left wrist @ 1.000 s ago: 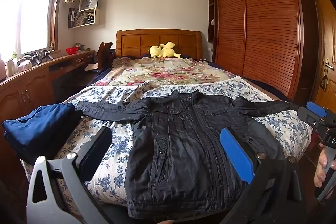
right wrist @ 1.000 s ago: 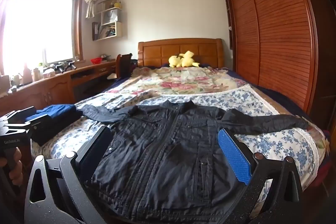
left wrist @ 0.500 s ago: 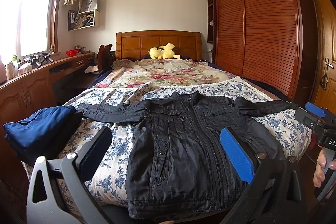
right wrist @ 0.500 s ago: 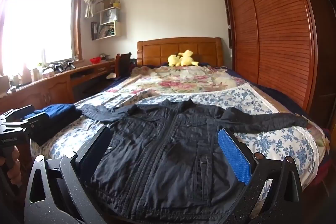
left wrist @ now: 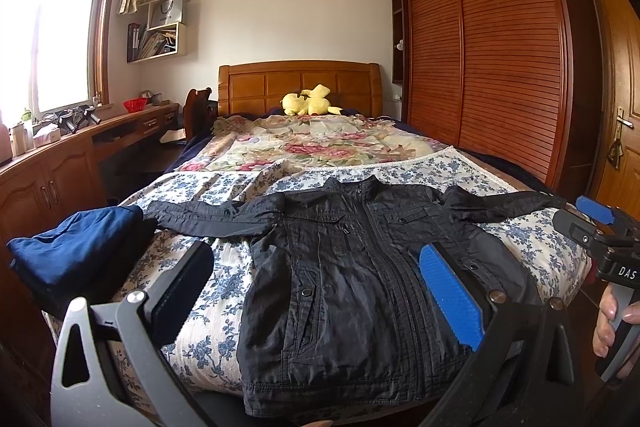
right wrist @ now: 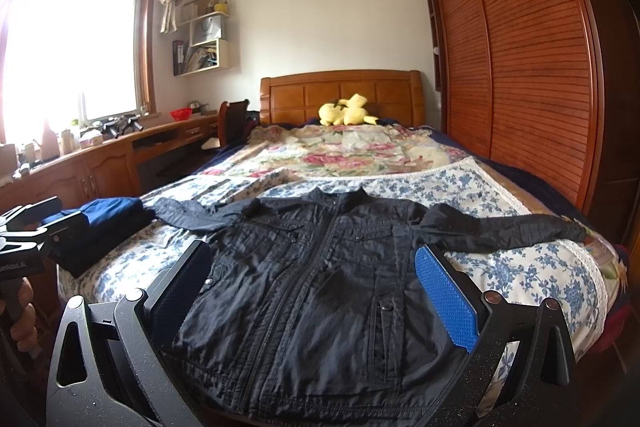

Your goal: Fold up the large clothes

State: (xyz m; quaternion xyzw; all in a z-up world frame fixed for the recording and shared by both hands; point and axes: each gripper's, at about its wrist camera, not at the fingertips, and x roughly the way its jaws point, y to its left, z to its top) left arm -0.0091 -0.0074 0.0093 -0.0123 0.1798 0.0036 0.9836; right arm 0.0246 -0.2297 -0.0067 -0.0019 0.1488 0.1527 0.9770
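Left wrist view shows a folded dark blue cloth [left wrist: 76,251] on the bed's left edge, then the big black zip-up jacket [left wrist: 360,267] lying flat on the blue flowered bed cover [left wrist: 224,311]. Left gripper [left wrist: 316,291] and right gripper [right wrist: 312,287] hang wide open, holding nothing.

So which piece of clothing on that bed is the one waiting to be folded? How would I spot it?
Start at the big wooden bed and look down to the blue-flowered white cover at its foot. The black zip-front jacket lies flat there, front up, both sleeves spread sideways. Unlike the folded dark blue garment at the bed's left edge, it is black and fully spread out.
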